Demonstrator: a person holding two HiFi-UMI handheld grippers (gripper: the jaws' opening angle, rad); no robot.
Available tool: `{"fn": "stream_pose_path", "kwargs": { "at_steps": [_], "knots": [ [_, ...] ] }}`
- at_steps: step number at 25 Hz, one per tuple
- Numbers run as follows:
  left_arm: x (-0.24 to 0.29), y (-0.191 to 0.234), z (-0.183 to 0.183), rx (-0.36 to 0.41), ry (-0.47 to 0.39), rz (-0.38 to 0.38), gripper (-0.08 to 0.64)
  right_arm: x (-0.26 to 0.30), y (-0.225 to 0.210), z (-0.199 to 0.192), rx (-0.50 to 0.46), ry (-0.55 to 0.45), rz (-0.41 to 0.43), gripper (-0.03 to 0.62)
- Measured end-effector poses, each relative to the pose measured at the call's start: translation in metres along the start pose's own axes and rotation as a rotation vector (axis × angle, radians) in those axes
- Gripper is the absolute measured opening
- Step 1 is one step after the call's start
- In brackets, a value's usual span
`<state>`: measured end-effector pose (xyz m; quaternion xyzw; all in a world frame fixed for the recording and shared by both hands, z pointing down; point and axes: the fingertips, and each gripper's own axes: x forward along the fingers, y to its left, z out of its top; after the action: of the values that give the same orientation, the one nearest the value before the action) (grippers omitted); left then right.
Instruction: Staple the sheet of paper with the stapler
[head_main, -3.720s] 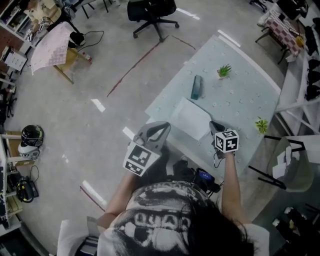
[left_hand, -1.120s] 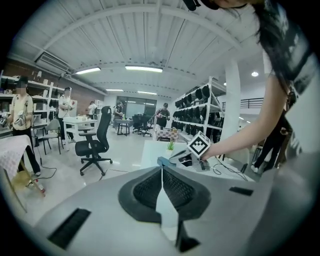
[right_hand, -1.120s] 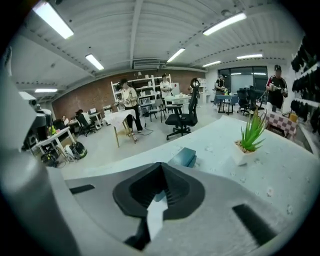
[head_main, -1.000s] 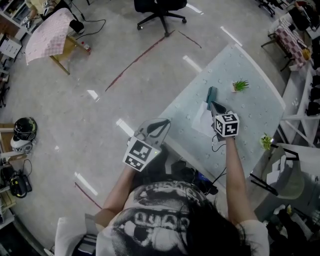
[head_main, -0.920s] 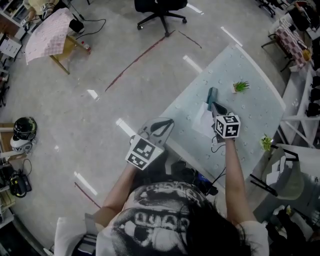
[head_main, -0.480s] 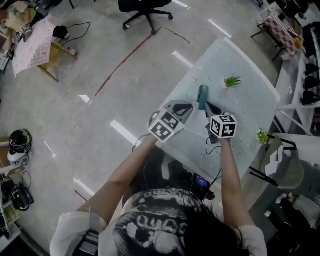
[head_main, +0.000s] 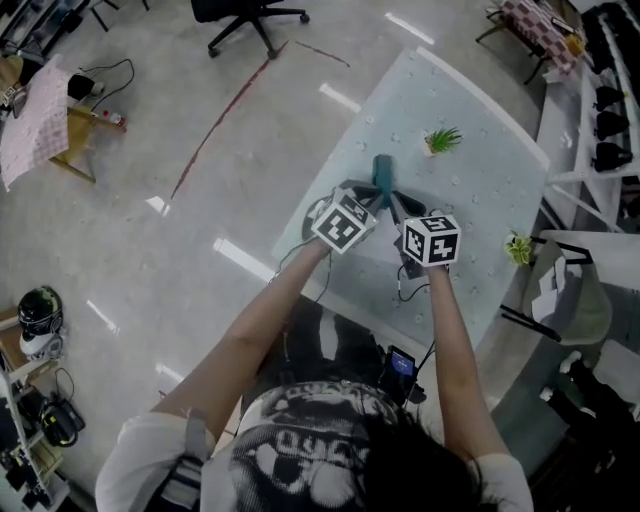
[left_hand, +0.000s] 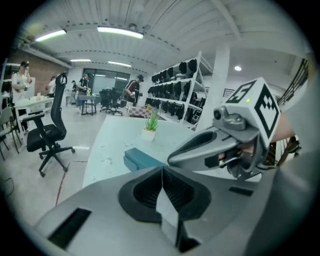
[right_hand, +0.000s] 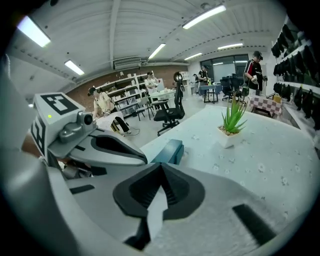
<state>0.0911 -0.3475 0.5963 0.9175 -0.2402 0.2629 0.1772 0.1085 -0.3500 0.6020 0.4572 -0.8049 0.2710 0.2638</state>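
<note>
Teal for the stapler. Pale mint with scattered white specks over the table top. Matte grey on the bodies of the left gripper and right gripper, black ribbed pads inside, white cubes with black square markers on top. Green leaves above a white pot for the small plant. Glossy light grey for the floor, crossed by a dark red line. Black for the office chair. Pink-and-white check on the cloth. Black shirt with white graphic print.
</note>
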Motion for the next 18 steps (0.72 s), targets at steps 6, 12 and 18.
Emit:
{"fn": "stream_pose_path", "kwargs": {
  "at_steps": [6,12,18],
  "knots": [
    [0.01,-0.008,-0.008,0.143,0.094,0.004,0.005,0.006,-0.002,-0.009,-0.094,0.084,-0.021,-0.002],
    [0.013,-0.008,-0.01,0.186,0.151,0.055,0.003,0.012,0.001,-0.011,-0.169,0.199,0.001,-0.011],
    [0.013,-0.007,-0.01,0.123,0.156,0.028,0.003,0.012,0.002,-0.011,-0.153,0.231,0.001,-0.012]
  ]
}}
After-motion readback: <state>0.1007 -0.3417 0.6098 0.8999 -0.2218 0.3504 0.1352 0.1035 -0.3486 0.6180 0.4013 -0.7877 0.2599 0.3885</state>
